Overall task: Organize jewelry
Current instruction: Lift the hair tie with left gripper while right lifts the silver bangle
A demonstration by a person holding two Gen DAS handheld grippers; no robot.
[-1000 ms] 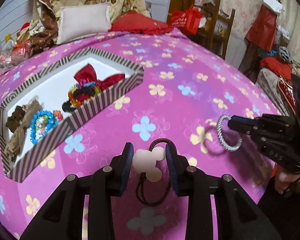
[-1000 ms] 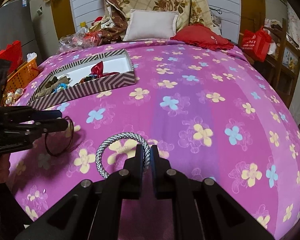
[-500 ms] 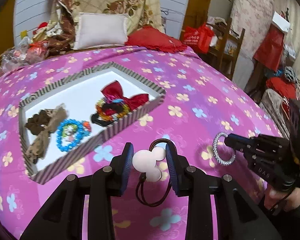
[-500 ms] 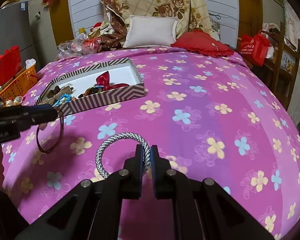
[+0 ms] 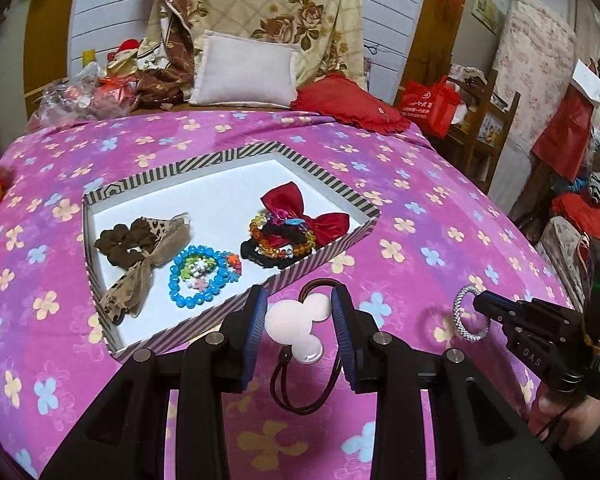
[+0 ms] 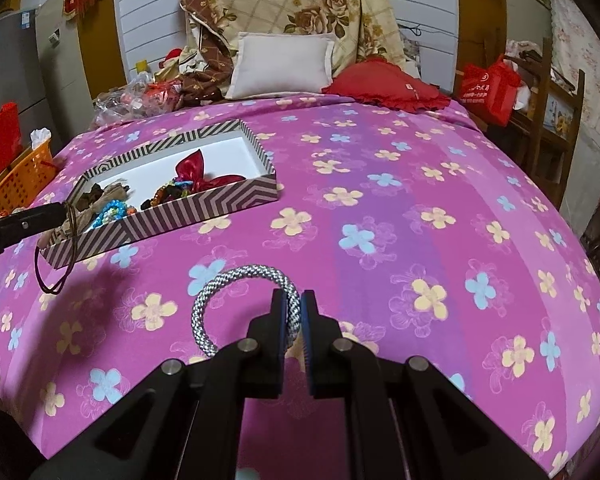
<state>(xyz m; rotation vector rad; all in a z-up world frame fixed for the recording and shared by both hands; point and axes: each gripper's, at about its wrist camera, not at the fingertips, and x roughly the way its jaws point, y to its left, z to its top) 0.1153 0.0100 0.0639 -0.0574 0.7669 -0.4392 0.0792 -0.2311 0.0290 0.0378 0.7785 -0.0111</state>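
White pillow [image 5: 245, 70] beside red cushion [image 5: 350, 104]; orange basket [image 6: 18, 180] left.

1. The letters "DAS" stand in pale print on the black body of the right gripper [image 5: 480, 307], at the near right of the left wrist view.
2. The red bag [image 5: 427, 105] at the far right, beside the bed, bears white print and a round white mark; the characters are too small to read.
3. Nothing else can be read.

Both grippers now ride higher and nearer the striped box [image 5: 324, 250] (hair tie [image 5: 300, 332] at its edge).
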